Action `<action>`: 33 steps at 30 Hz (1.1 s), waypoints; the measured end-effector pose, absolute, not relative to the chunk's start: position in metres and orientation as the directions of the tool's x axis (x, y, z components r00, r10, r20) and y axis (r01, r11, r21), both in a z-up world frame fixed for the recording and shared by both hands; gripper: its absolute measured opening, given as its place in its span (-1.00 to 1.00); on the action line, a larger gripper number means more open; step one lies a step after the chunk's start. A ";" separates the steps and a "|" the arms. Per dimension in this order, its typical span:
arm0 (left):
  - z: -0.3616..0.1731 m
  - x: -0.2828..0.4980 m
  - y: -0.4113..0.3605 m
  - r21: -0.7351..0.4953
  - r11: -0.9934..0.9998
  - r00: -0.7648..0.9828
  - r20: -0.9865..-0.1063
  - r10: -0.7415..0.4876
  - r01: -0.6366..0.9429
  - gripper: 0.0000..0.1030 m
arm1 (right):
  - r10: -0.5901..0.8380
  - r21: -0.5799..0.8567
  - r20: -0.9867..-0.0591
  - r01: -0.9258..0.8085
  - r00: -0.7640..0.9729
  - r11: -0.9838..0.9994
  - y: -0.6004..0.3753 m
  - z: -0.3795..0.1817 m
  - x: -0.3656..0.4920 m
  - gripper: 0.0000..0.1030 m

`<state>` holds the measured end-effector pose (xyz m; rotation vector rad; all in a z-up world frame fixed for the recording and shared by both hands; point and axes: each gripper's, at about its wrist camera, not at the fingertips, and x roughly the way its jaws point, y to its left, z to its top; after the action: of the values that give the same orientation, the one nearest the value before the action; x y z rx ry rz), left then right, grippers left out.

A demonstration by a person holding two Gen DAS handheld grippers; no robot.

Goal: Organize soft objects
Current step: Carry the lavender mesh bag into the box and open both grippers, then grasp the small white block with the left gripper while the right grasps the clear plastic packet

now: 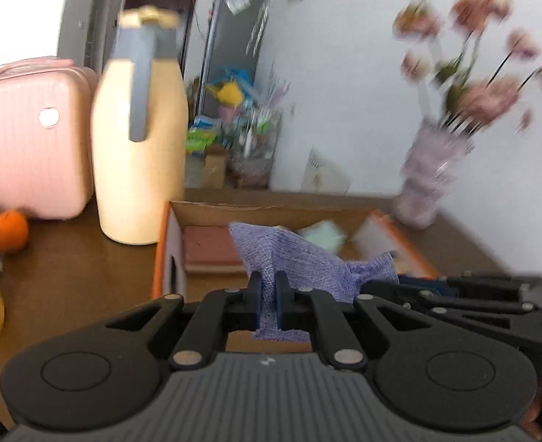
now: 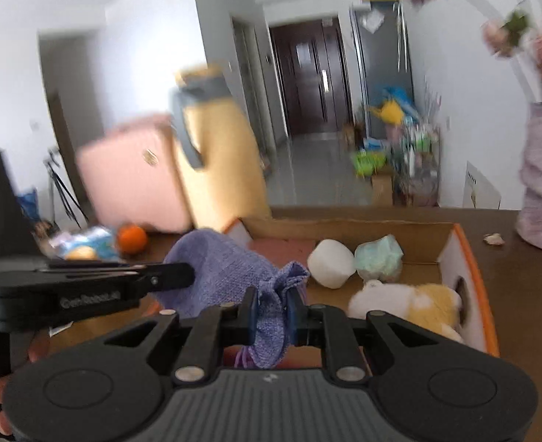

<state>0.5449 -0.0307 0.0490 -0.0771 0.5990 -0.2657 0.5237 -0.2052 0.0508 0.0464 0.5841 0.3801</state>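
Both grippers hold one purple knitted cloth (image 1: 300, 261) above the near side of an open cardboard box (image 1: 271, 210). My left gripper (image 1: 269, 294) is shut on one end of the purple cloth (image 2: 230, 272), and my right gripper (image 2: 273, 313) is shut on its bunched other end. In the right wrist view the left gripper (image 2: 188, 276) comes in from the left and pinches the cloth. The box (image 2: 344, 226) holds a white soft ball (image 2: 330, 263), a pale green soft lump (image 2: 379, 258), a white and yellow plush toy (image 2: 407, 302) and a pink folded pad (image 2: 282, 248).
A cream thermos jug (image 1: 140, 147) and a pink case (image 1: 28, 140) stand left of the box on the brown table (image 1: 68, 276). An orange (image 1: 11, 230) lies near them. A vase of pink flowers (image 1: 429, 180) stands at the right, by the wall.
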 end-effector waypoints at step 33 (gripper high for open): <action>0.105 0.410 0.023 0.031 0.991 0.933 -0.341 -0.111 0.130 0.46 | 0.161 -0.017 -0.435 -0.187 0.886 0.982 -0.277 0.098 0.432 0.46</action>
<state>0.4097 0.0229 0.1053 0.0538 0.3461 -0.1234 0.4323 -0.2771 0.0983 -0.0594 0.4469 0.1813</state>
